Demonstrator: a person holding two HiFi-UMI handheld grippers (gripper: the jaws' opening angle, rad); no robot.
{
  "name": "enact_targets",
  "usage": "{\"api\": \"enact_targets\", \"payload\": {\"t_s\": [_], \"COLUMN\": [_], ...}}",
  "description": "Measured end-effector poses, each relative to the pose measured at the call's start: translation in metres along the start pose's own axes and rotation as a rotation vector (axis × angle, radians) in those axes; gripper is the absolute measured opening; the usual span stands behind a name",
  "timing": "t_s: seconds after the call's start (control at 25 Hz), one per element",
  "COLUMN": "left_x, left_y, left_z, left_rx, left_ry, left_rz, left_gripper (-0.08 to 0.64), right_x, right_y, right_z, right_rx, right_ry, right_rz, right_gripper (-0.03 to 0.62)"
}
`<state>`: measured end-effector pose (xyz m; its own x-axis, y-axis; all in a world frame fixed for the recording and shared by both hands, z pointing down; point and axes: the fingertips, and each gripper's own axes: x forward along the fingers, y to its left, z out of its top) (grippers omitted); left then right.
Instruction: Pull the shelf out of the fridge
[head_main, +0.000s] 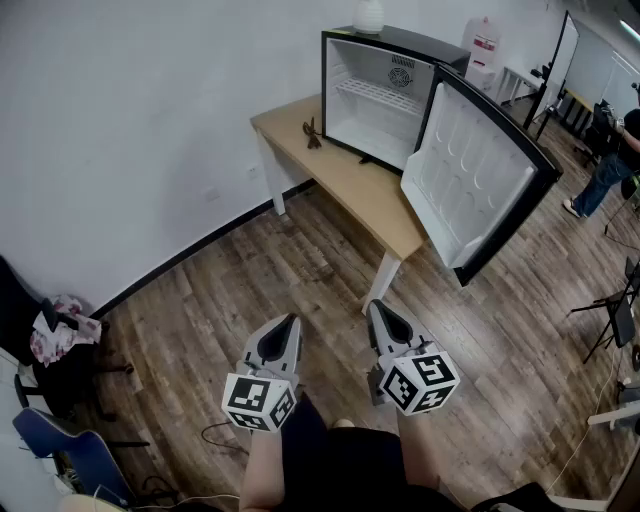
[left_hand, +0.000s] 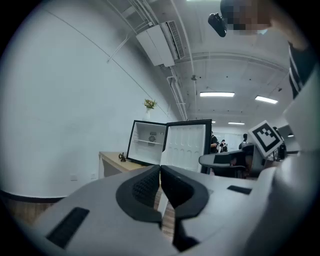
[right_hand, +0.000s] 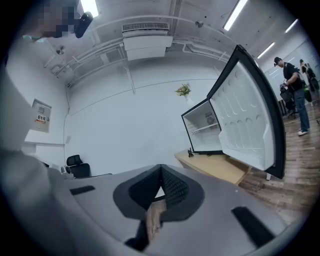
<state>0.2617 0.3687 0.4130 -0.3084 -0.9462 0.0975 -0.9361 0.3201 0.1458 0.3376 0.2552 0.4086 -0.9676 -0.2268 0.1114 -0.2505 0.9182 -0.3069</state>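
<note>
Head view: the left gripper (head_main: 291, 322) and right gripper (head_main: 378, 308) are held low over the wooden floor (head_main: 250, 290), side by side and well apart from the desk (head_main: 375, 195). The fridge (head_main: 385, 90) stands on the desk with its door (head_main: 480, 180) swung open. The white wire shelf (head_main: 378, 93) sits inside the compartment.

Left gripper view: fingers (left_hand: 145, 187) pressed together, nothing between them. The fridge lies ahead, out of reach.

Right gripper view: fingers (right_hand: 175, 187) together, empty. The shelf (right_hand: 206, 128) is seated in the fridge.
</note>
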Motion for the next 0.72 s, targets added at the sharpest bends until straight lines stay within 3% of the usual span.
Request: {"api": "enact_targets", "payload": {"t_s": [0.72], "left_x": [-0.037], "left_y": [-0.05], "left_z": [0.002], "left_rx": [0.025], "left_ry": [-0.029], "left_rz": [0.023], "left_gripper": [0.01], "right_x": [-0.058], "right_y": [0.018], "right_z": [-0.003], "right_rx": [0.045], "right_ry": [-0.034], "right_rz": [0.071], "right_gripper": [-0.008]}}
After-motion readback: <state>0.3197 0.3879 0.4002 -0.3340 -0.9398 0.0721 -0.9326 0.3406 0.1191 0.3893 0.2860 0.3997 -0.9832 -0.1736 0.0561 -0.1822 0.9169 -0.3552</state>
